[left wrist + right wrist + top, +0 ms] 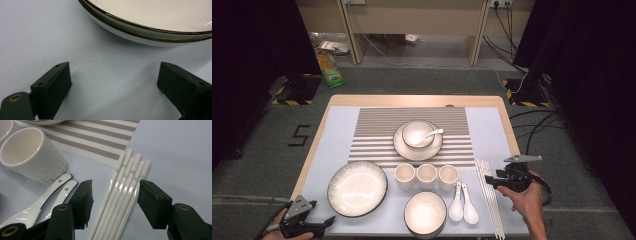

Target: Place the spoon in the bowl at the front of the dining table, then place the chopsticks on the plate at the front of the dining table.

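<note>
My right gripper (490, 181) is open at the table's right side, its jaws straddling several white chopsticks (122, 197) that lie in a bundle (491, 200) on the pale blue mat. Two white spoons (47, 197) lie just left of them, also in the high view (463, 202). My left gripper (328, 221) is open at the front left, low over the mat, with nothing between its jaws (113, 85). Just ahead of it sits a large dark-rimmed plate (155, 17), seen from above (357, 188).
Three white cups (426, 175) stand in a row mid-table; the nearest cup (30, 155) is beside the spoons. A bowl with a spoon (418, 134) sits on a plate on the striped placemat (377, 125). Another bowl (425, 213) sits at the front edge.
</note>
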Demonstrator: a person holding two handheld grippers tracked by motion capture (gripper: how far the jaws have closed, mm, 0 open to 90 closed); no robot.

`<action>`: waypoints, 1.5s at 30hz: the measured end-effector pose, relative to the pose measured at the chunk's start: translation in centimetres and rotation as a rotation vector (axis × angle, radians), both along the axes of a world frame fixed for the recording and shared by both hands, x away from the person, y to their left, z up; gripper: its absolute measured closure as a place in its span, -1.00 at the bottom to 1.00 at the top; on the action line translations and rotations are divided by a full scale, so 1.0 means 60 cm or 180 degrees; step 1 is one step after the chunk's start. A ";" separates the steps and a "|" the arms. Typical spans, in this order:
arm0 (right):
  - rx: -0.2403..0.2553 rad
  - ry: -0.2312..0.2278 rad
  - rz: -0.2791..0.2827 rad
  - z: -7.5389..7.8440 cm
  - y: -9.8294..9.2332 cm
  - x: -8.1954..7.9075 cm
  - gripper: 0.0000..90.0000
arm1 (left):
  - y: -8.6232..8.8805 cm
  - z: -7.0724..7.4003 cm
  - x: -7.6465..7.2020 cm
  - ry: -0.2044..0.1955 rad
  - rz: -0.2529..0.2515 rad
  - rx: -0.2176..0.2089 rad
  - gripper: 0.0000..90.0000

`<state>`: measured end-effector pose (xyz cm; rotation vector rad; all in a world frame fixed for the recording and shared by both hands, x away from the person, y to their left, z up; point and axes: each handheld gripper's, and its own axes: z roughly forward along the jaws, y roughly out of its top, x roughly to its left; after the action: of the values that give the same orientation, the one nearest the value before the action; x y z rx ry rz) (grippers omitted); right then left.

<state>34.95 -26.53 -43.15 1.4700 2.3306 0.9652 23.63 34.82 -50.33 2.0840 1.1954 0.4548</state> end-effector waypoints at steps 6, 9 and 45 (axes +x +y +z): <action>-0.0020 0.0023 -0.0030 -0.006 -0.009 -0.006 0.01 | 0.000 0.000 0.000 0.0002 0.0003 0.0000 -0.77; -0.0040 0.0036 -0.0037 -0.012 -0.013 -0.008 0.01 | 0.000 0.000 0.000 0.0001 0.0003 0.0002 -0.77; -0.0203 0.0196 -0.0131 -0.038 -0.026 -0.023 0.02 | 0.000 0.000 -0.001 -0.0013 0.0002 0.0012 -0.77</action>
<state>33.59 -28.12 -45.44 1.5373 2.3407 0.8389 23.56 34.84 -50.36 2.0850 1.1938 0.4618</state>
